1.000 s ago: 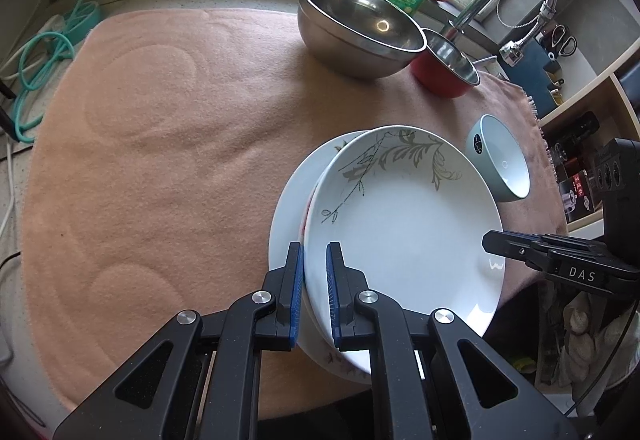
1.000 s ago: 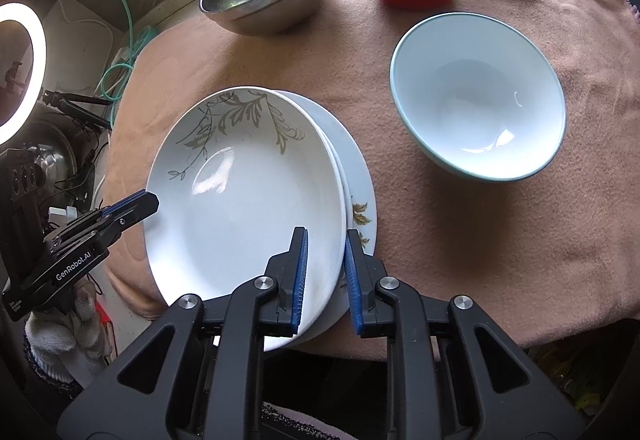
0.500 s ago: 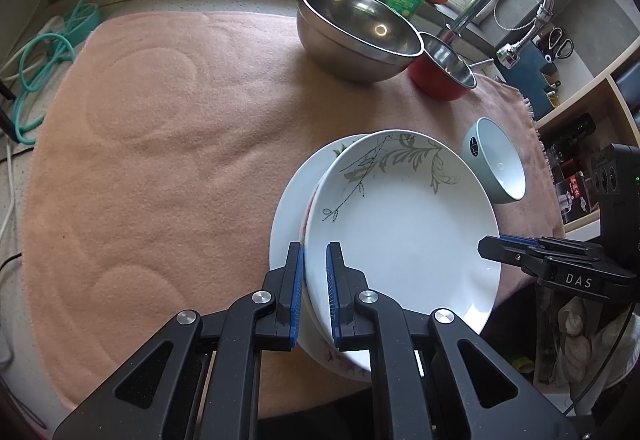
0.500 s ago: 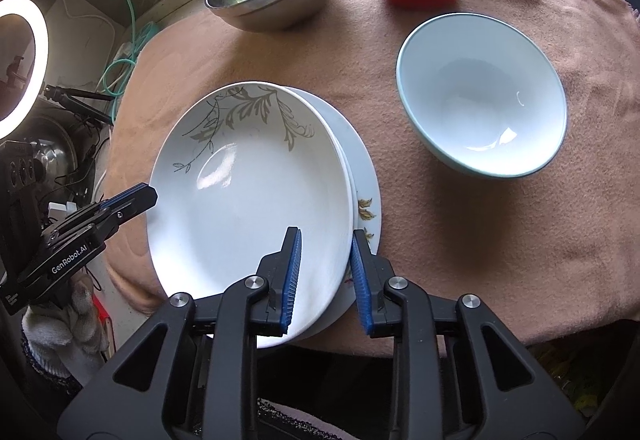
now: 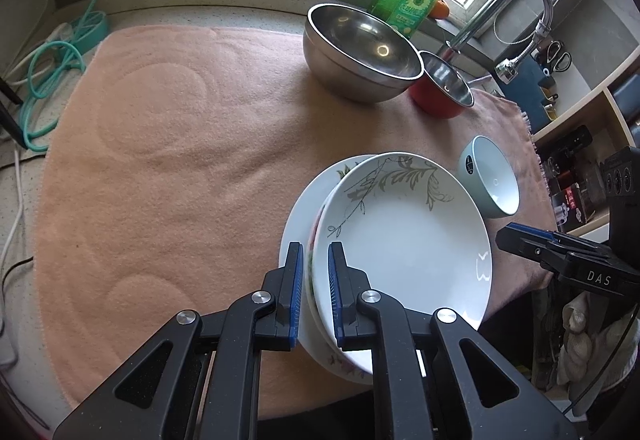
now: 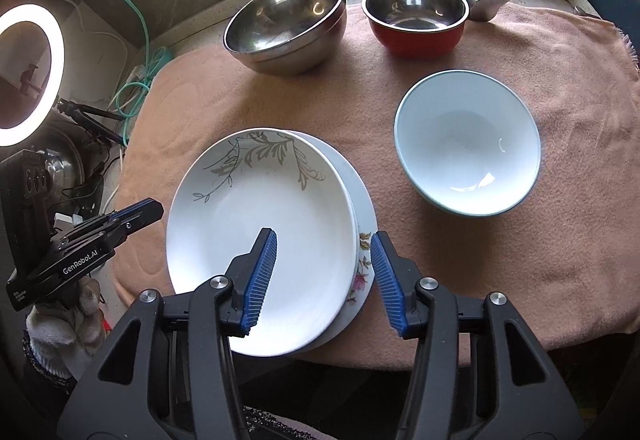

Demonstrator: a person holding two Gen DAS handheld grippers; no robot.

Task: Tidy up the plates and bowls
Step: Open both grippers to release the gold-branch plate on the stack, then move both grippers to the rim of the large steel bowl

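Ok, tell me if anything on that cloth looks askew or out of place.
The plate stack is uneven: the leaf-pattern plate sits shifted off the floral plates beneath, and the stack's near edge overhangs the cloth. The left gripper pinches the upper plates' rim; the right gripper is open. The bowls stand upright.

The right hand-held gripper [image 6: 323, 278] hangs spread wide over the near edge of the stacked plates [image 6: 260, 240]; a pale bowl [image 6: 467, 148] sits beside them.
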